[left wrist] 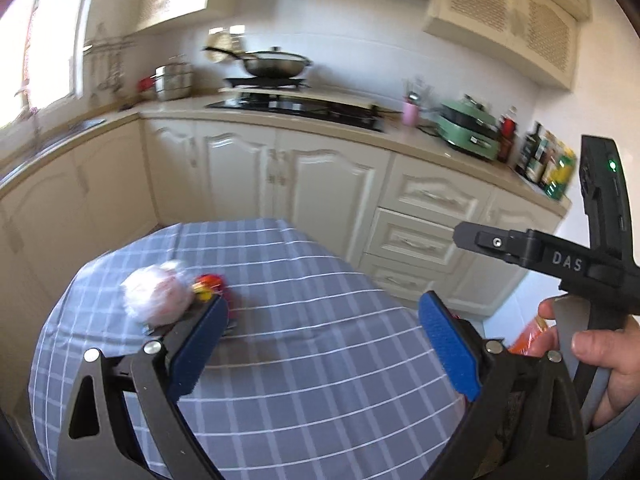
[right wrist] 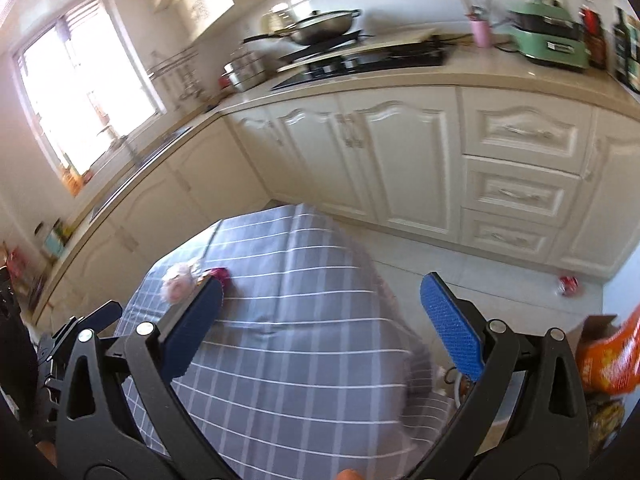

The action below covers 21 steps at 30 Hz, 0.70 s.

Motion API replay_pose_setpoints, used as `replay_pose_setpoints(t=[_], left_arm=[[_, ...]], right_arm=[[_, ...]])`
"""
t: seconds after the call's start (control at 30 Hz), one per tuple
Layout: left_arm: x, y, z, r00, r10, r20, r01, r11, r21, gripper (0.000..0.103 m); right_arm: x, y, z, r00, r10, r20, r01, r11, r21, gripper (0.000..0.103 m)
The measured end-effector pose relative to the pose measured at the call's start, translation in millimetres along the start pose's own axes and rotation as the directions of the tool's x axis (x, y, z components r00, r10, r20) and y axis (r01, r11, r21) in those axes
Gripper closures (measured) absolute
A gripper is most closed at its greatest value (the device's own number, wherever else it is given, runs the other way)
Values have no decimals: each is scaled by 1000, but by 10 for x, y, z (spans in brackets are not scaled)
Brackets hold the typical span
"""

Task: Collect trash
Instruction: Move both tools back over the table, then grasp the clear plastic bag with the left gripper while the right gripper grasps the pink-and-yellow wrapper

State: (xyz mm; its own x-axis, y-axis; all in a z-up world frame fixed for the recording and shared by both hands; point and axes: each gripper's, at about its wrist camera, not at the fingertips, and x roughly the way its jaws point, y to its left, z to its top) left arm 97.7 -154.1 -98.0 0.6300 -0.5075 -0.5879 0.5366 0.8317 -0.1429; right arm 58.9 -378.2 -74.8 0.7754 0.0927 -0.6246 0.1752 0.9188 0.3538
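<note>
Both tongs, left (left wrist: 322, 344) and right (right wrist: 320, 334), gape wide and empty above the checked surface (left wrist: 304, 280), probably lining up on the crumpled plastic wad (left wrist: 157, 298) beside the left tongs.

Checked cloth tablecloth (left wrist: 304, 280) — matt; crinkled clear-plastic wad (left wrist: 156, 296); glossy cream cabinets (left wrist: 320, 184).

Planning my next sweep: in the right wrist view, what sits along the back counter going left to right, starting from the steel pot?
Steel pot → wok on the stove → pink utensil cup → green appliance → dark bottles at the right edge.
</note>
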Motion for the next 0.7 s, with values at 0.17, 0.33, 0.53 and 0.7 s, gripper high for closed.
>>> replay_pose_setpoints(t=[0.17,0.33,0.53,0.7], left_arm=[[-59,495,-79,997,72,5,-72,996,-61,9],[-45,914,-147,987,162,4,-161,983,-88,9],[151,1243,-191,966,257,-21,-257,965,-55,9],[560,1383,-176,957,283,-63,-283,959,17,9]], right_arm=[[249,399,-3,999,31,-32,-33,997,-72,6],[508,686,-10,997,45,-65,-52,991,-123,6],[906,893,-92,990,44,-133,-67,983,-174,6],[1263,954,-156,981,32,-193,-71,977,-202,6]])
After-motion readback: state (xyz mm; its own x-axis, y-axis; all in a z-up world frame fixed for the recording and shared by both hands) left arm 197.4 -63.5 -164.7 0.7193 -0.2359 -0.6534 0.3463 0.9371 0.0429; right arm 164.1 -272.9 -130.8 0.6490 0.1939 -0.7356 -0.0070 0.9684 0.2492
